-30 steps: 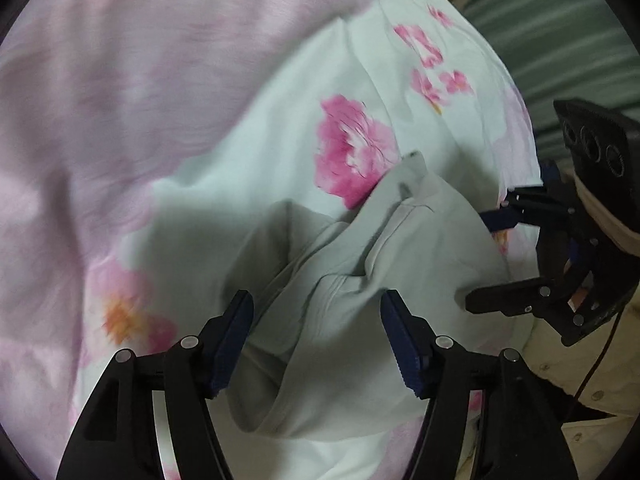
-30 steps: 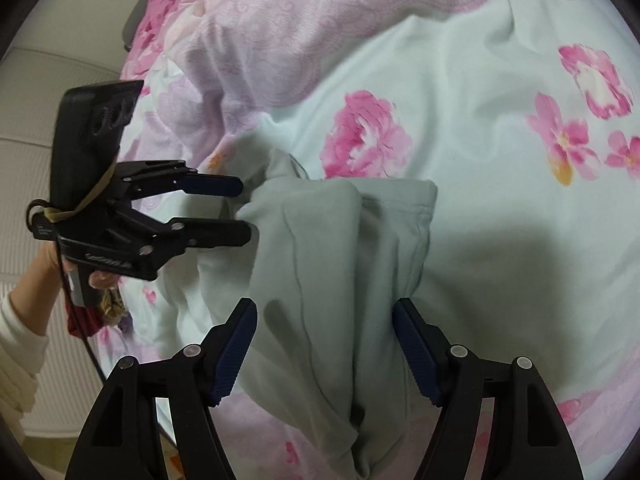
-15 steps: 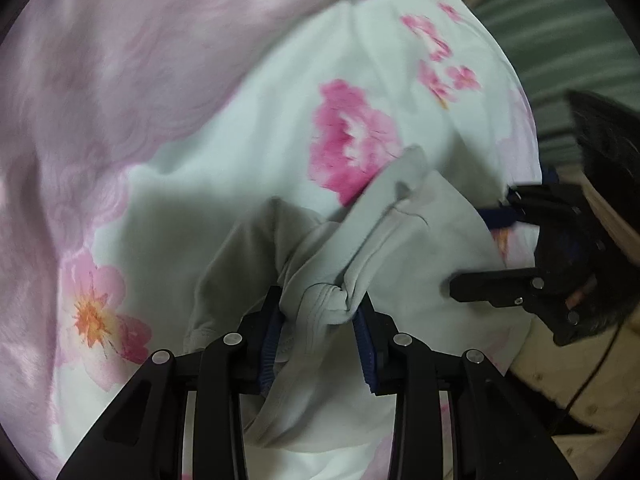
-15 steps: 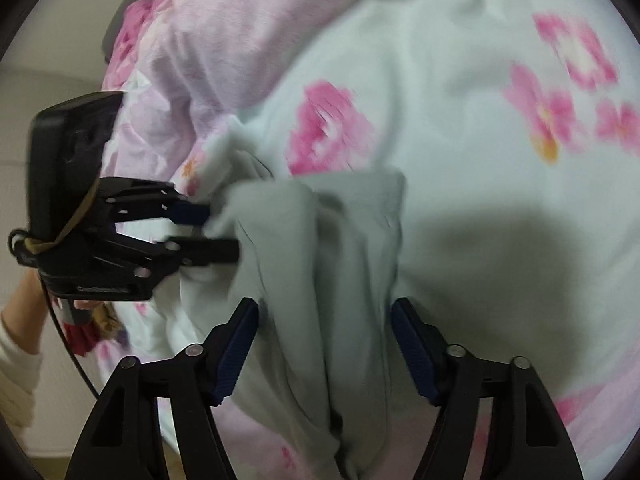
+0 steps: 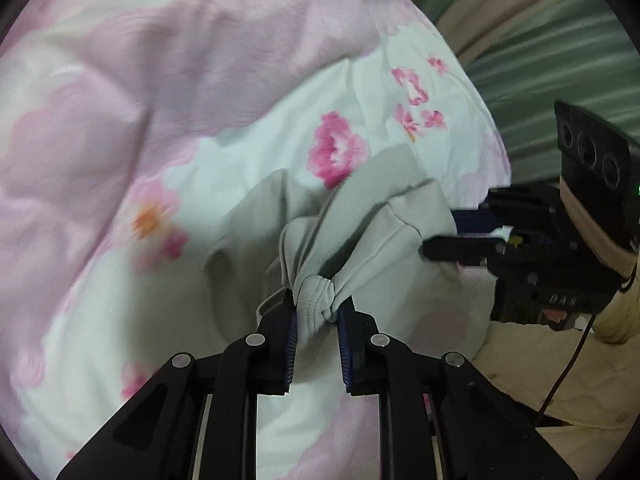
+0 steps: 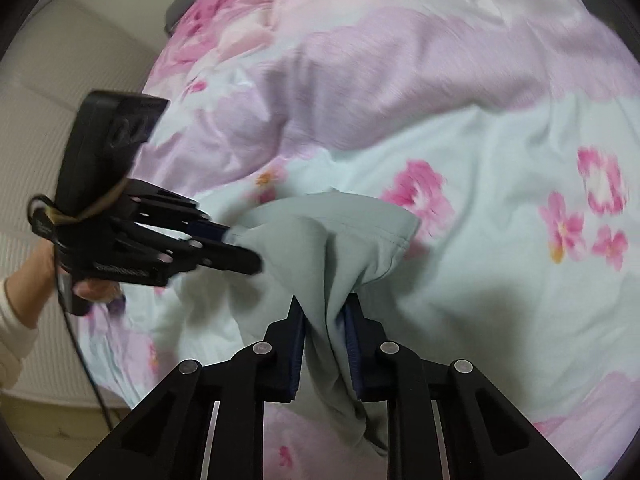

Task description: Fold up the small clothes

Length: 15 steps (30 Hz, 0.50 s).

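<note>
One pale grey-green garment (image 5: 384, 232), bunched, perhaps ribbed hem, on floral bedding (image 5: 248, 168).

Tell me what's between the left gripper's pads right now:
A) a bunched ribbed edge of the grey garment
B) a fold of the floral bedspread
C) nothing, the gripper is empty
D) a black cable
A: in the left wrist view the left gripper is closing, its pads pressing a gathered ribbed hem of the grey garment, above the floral bedspread.

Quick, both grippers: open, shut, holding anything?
Left gripper: closing, pads pinching a bunched fold of the grey garment.
Right gripper: closing, pads clamped on the same garment.
</note>
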Available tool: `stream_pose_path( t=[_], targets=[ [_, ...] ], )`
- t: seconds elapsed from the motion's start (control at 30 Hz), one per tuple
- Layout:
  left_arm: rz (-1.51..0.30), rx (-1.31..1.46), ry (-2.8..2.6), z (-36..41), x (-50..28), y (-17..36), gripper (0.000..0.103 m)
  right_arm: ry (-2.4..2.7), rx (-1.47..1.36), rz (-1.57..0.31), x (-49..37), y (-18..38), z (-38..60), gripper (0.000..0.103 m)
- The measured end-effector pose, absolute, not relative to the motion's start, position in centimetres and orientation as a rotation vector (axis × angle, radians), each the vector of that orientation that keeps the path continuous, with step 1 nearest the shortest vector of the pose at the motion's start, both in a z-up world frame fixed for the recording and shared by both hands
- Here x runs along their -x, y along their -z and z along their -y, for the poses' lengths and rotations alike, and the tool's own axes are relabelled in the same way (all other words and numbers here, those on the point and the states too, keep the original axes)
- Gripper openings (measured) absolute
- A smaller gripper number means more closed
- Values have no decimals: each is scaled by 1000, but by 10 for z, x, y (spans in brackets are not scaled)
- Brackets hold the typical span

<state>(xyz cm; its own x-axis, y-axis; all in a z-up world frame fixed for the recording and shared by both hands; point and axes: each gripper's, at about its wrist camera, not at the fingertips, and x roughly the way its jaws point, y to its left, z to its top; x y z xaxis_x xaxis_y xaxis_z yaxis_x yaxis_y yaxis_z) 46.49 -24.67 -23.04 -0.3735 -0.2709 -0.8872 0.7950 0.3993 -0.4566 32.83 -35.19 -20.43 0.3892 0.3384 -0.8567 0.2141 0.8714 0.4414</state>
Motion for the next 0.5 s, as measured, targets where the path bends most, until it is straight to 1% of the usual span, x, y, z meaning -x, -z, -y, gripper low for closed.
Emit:
stream_pose_path(
  t=[0.1,0.23,0.27,0.3,0.37,0.4,0.43,0.47,0.5],
  targets=[
    [-1588,-538,1127,242,-473,246,19,-116,-507,-1189,-345,206,345,21],
    [-1636,-559,1018,248,-486,280,20,-132,-495,-1264,-379,237,343,21],
    [-1636,-564,1006,249,-488,284,20,-121,-493,-1279,-386,244,343,21],
    [-1626,-569,992,251,-488,285,22,-106,-489,-1292,-389,249,344,24],
    [-1568,-556,964,250,-489,276,30,-60,-473,-1355,-390,258,347,36],
    [-1535,-546,947,246,-490,270,41,-42,-464,-1364,-387,259,350,46],
    [-1490,-538,924,240,-491,261,55,-25,-447,-1360,-384,258,352,52],
    [-1433,-535,891,231,-492,250,60,-3,-423,-1345,-378,253,356,53],
    [-1385,-539,853,222,-492,240,63,8,-415,-1326,-372,247,360,58]
  ],
)
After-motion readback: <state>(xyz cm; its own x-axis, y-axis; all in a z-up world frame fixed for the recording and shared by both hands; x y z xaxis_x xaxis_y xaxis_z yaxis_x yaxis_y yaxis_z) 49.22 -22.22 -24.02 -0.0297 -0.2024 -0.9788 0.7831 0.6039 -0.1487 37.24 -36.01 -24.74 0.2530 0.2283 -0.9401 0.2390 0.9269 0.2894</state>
